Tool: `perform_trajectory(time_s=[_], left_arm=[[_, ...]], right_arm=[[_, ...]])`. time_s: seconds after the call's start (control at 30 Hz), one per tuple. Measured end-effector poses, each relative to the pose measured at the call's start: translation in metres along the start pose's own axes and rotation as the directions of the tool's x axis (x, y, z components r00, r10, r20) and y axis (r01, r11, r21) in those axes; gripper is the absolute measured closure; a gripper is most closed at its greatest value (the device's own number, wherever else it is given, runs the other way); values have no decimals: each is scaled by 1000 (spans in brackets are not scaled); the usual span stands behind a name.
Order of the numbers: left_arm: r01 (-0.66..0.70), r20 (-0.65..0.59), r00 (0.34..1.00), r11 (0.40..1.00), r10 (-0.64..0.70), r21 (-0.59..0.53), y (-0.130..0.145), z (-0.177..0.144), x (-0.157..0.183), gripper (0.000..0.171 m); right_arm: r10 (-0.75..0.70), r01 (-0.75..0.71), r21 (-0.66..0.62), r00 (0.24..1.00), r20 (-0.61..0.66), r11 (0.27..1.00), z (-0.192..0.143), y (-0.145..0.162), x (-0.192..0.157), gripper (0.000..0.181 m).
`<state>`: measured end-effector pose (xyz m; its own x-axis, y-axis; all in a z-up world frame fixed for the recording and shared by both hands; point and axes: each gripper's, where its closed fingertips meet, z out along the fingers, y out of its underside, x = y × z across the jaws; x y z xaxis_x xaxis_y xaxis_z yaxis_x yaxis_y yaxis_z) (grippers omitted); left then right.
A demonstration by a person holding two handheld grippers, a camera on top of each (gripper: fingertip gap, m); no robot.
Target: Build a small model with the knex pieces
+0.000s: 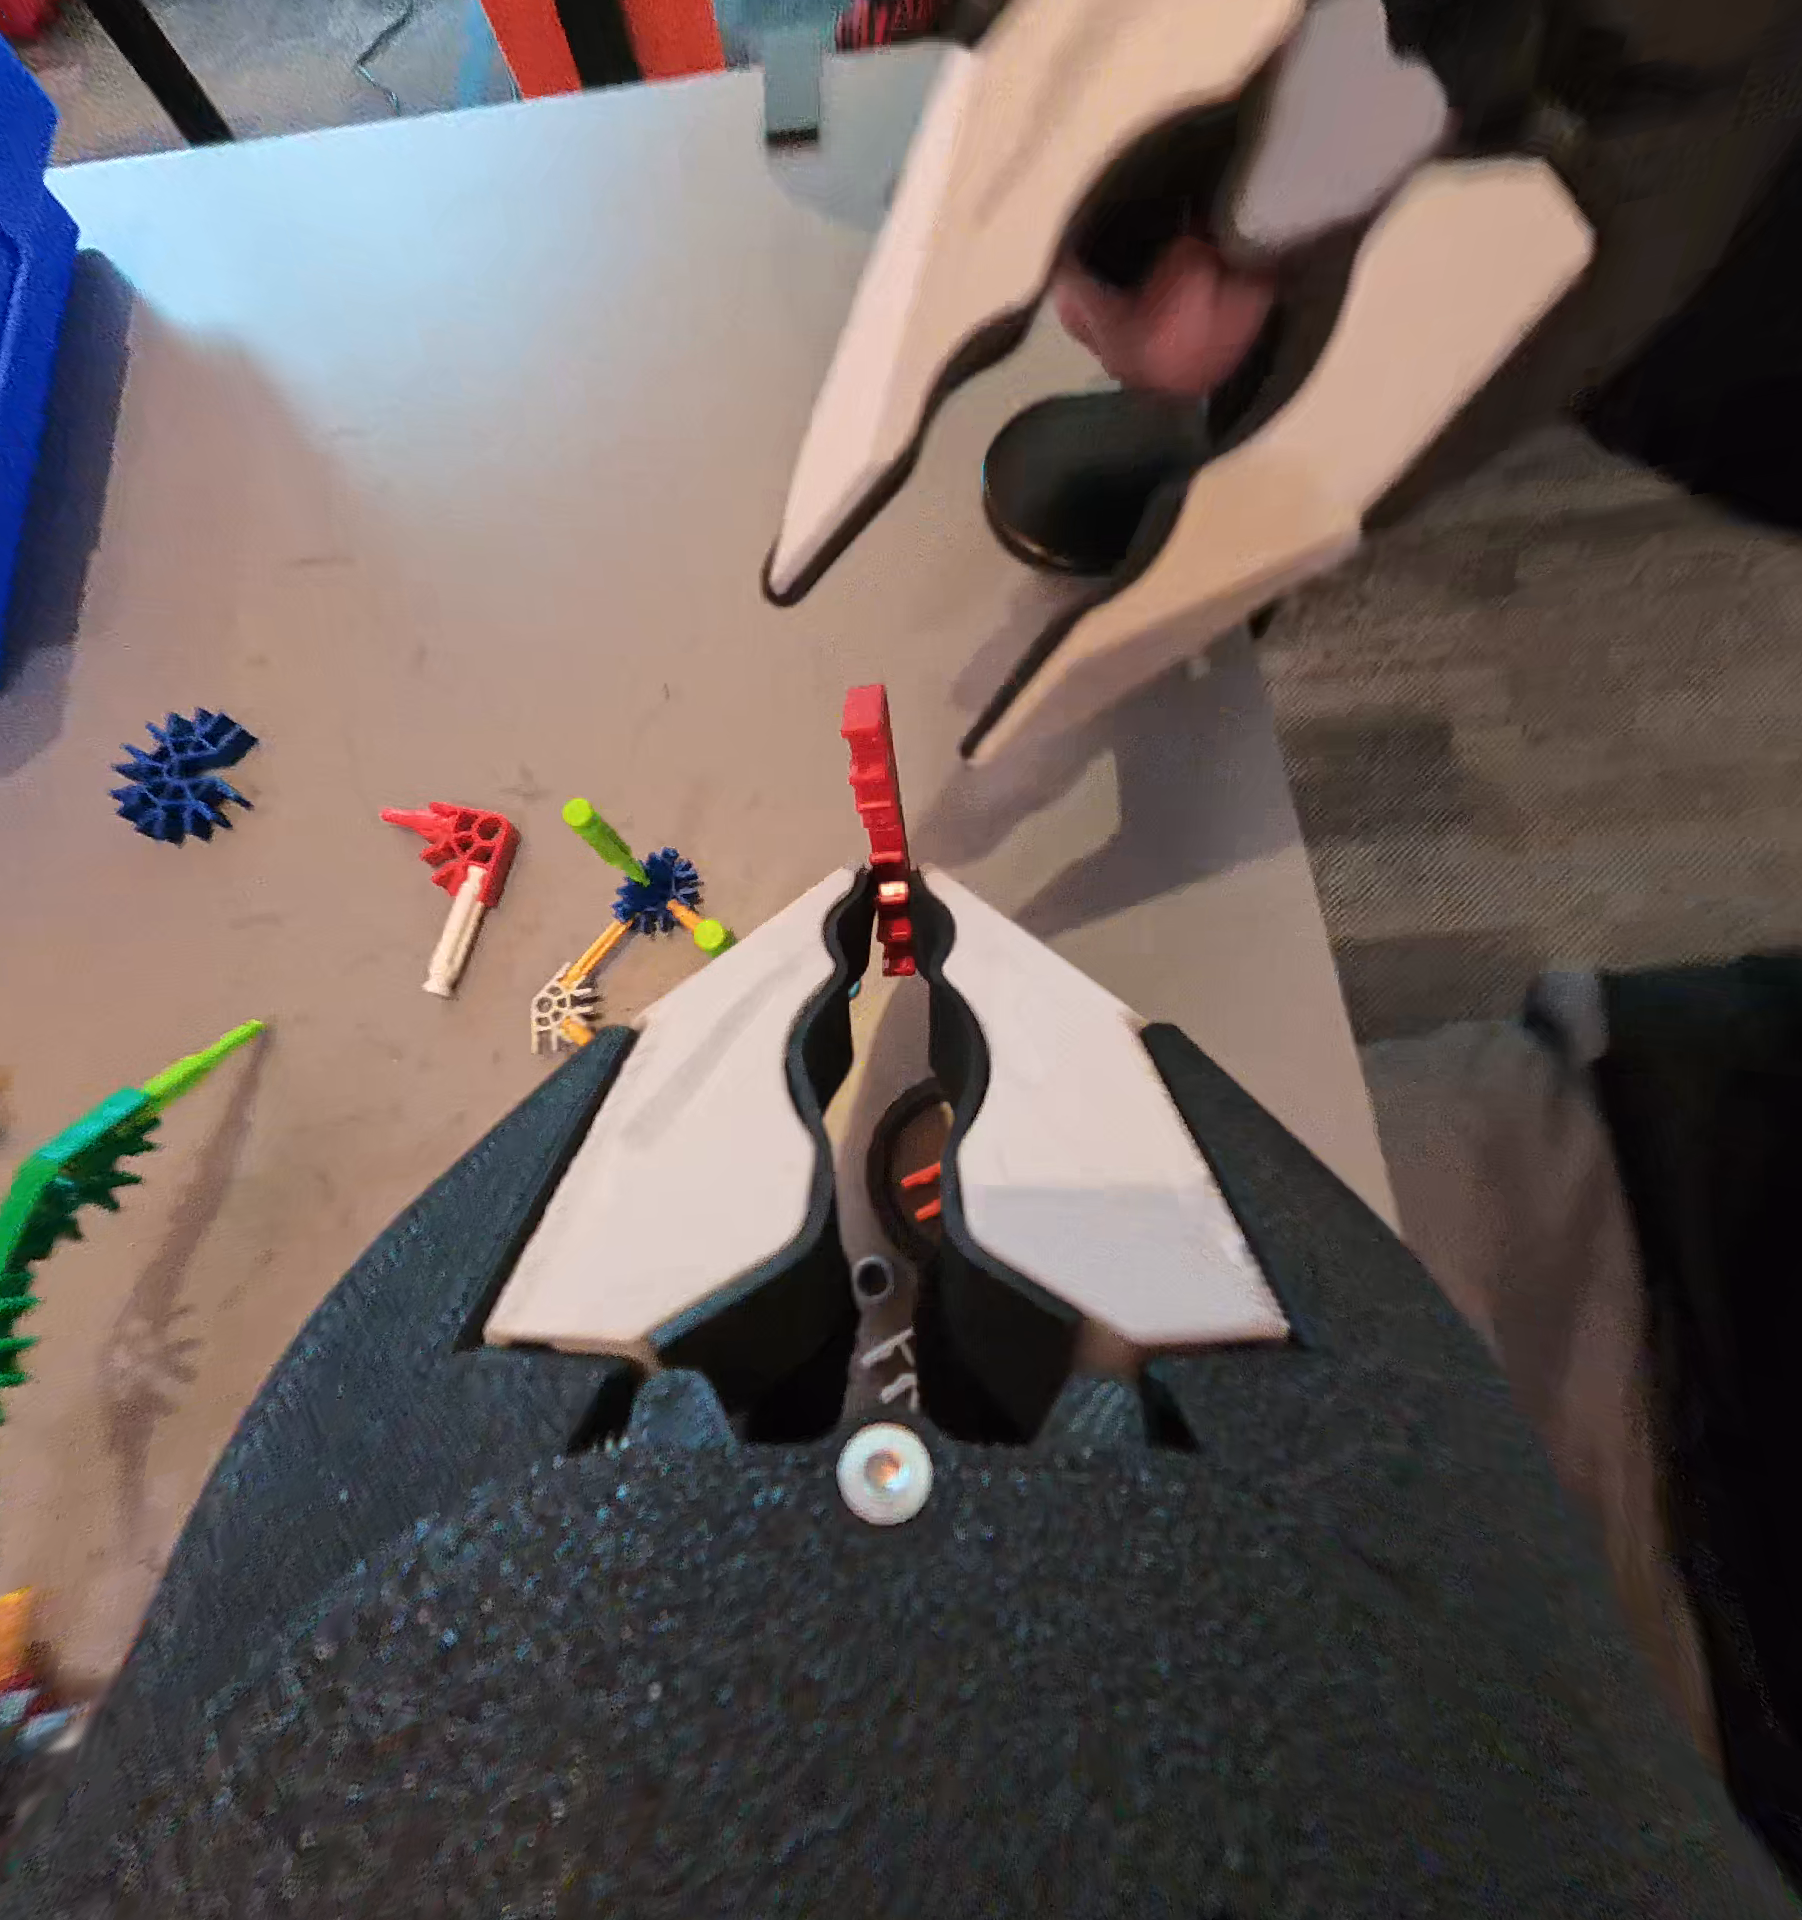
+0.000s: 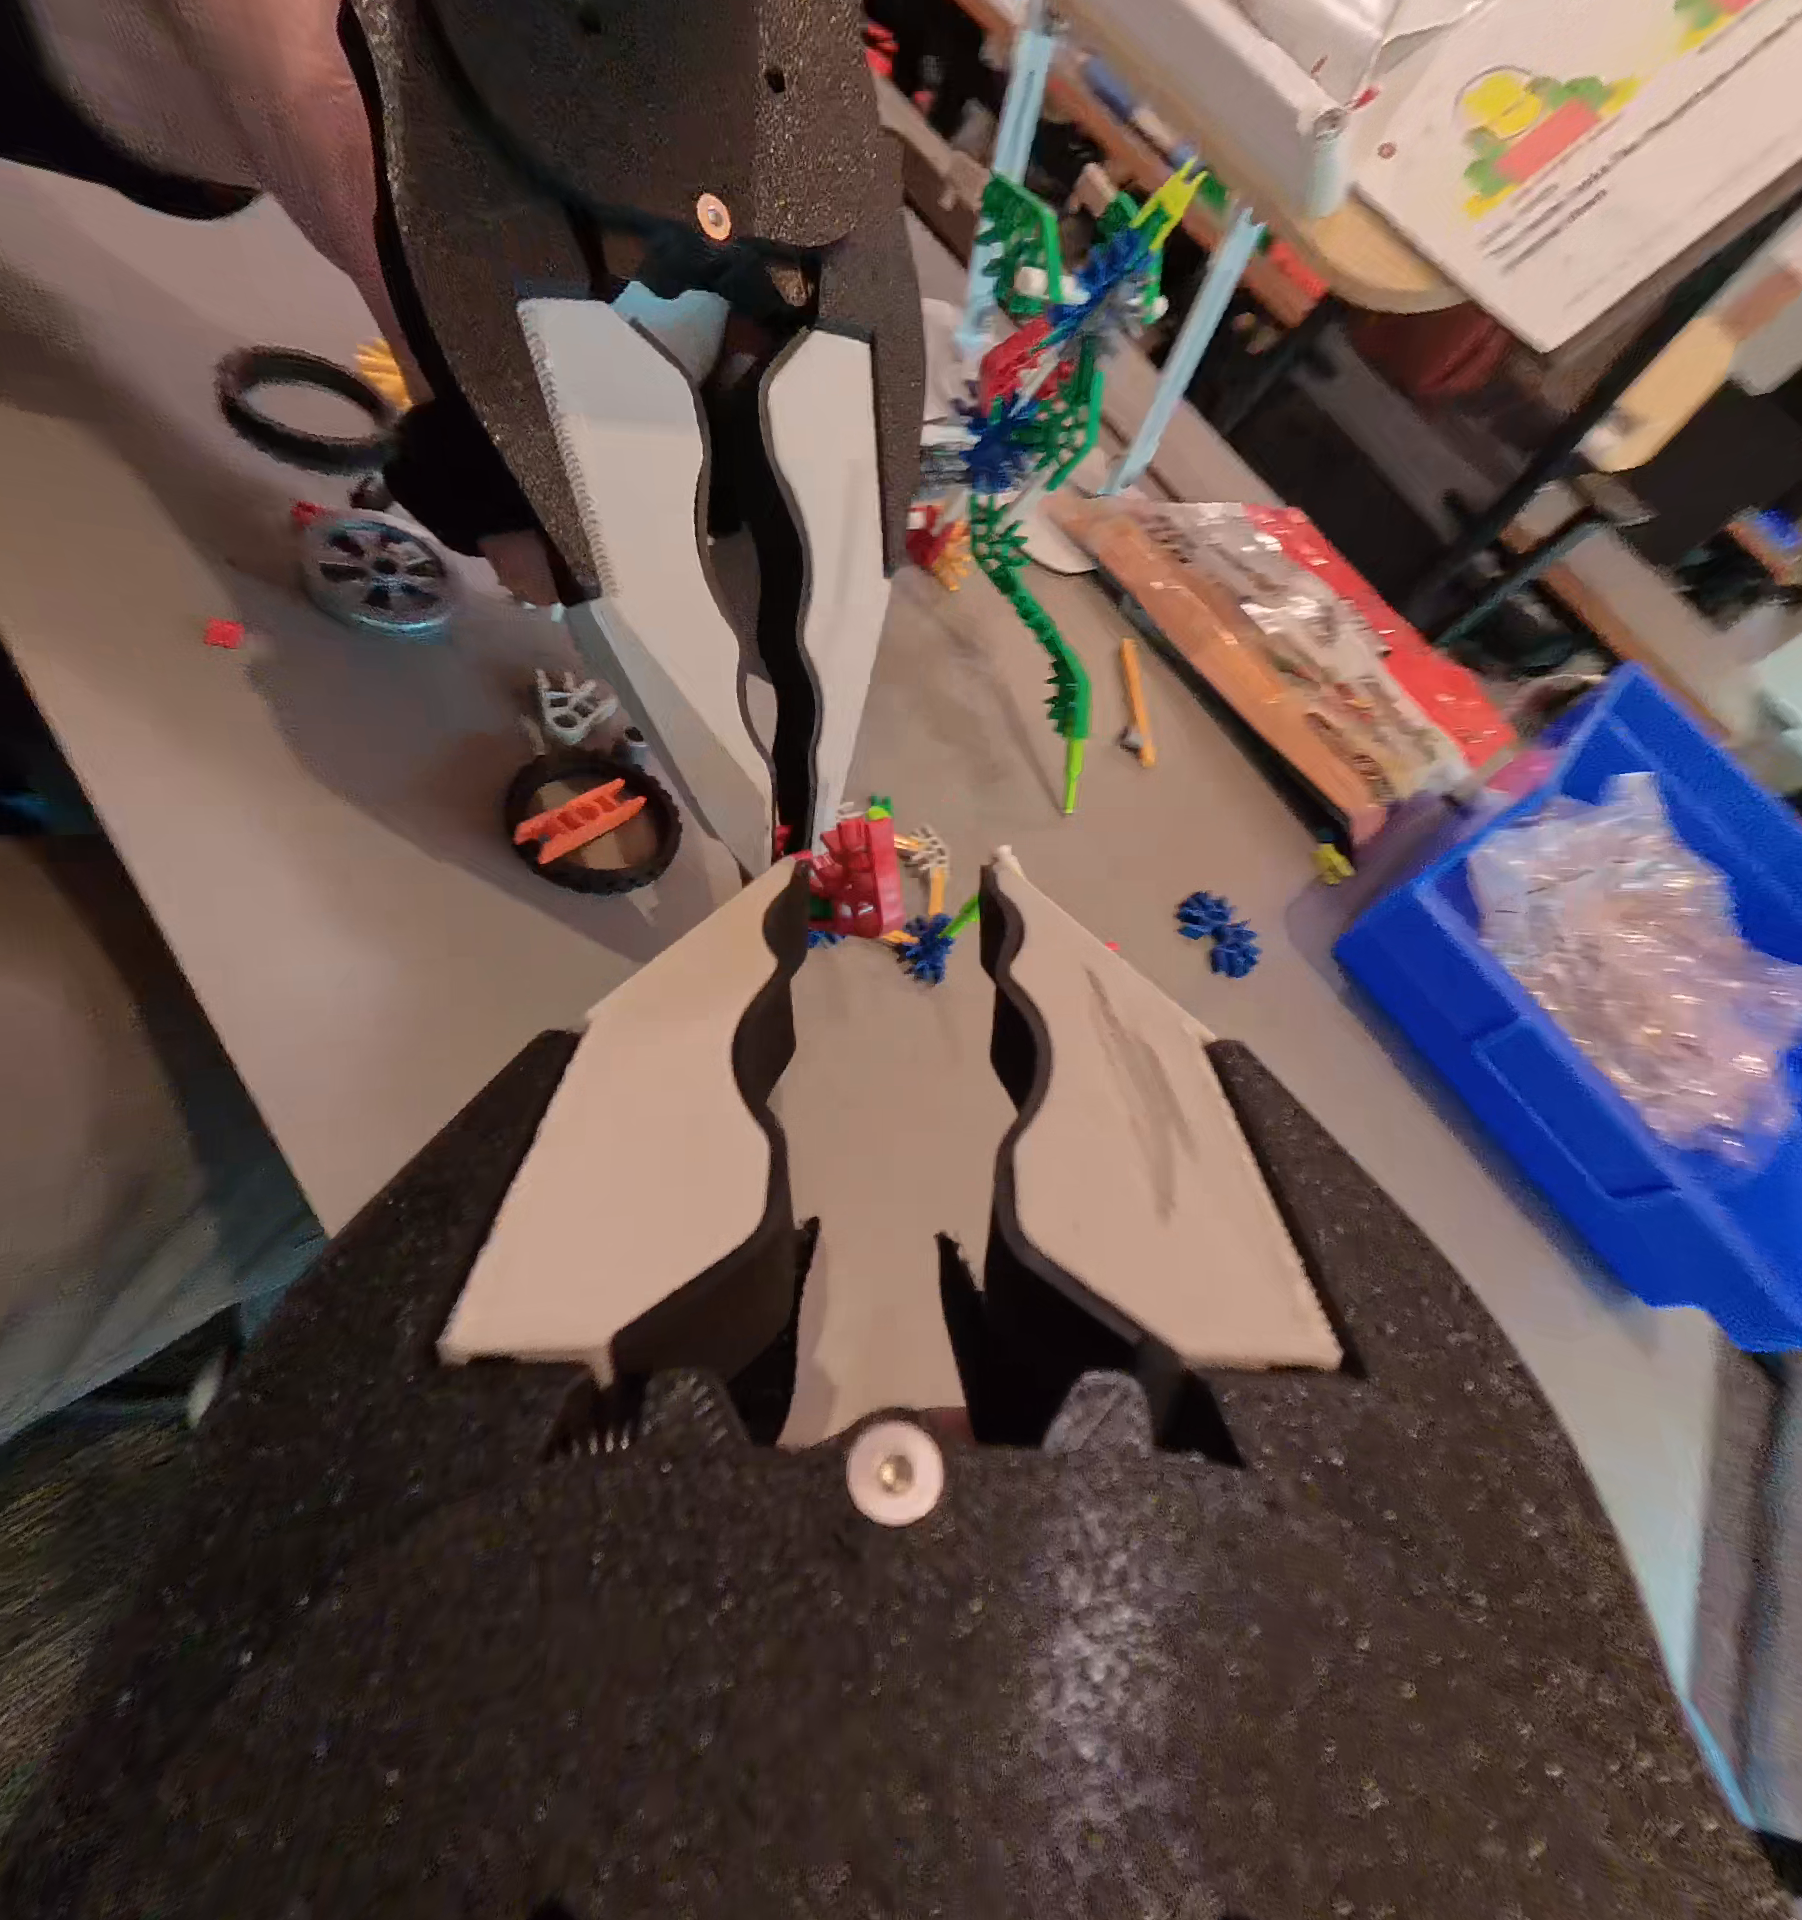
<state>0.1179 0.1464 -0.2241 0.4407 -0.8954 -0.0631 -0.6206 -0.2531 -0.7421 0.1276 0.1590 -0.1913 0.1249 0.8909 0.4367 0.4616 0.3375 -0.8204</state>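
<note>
The desk is a plain grey-beige top, scuffed in places, standing over mottled carpet that shows past its right edge; in the right wrist view a second table behind carries a white printed sheet, and the room around it is crowded with shelving and clutter. A blue bin holding crumpled clear plastic sits by the far left corner as the left wrist view has it, with a tall build of green, blue and pale rods rising near it. The left gripper has its claw pressed together on a red toothed connector piece, flat and notched along one side, which stands upright out of the tips above the desk, close to its right edge. The right gripper hangs just beyond it with its claw spread, nothing between the fingers; whether its left tip touches the red piece is hard to say, since the frame is blurred there. On the desk to the left lie a blue snowflake connector, a red corner connector on a white rod, and a small cluster of blue hub, green and orange rods. A black tyre ring with an orange piece inside lies by the near edge, a grey wheel hub beyond it. The middle of the desk is bare between the loose pieces and the far edge.
</note>
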Motion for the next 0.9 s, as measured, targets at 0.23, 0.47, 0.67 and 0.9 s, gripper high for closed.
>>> perform_trajectory(time_s=[0.23, 0.47, 0.67, 0.9], left_arm=[[-149, 19, 988, 981, 152, -123, 8, 9, 1, 167], [-151, 30, 987, 981, 156, -126, 14, 15, 2, 167], [-173, 46, 982, 967, 184, -187, 23, 20, 0, 167], [-143, 152, 974, 977, 168, -161, 17, 3, -14, 161]], right_arm=[[34, -22, -57, 977, 213, 998, 8, 12, -12, 174], [94, -61, -115, 946, 311, 992, 11, 24, -21, 150], [93, -34, -173, 935, 343, 984, 18, 40, -25, 174], [173, -71, -279, 917, 360, 958, 21, 61, -25, 176]])
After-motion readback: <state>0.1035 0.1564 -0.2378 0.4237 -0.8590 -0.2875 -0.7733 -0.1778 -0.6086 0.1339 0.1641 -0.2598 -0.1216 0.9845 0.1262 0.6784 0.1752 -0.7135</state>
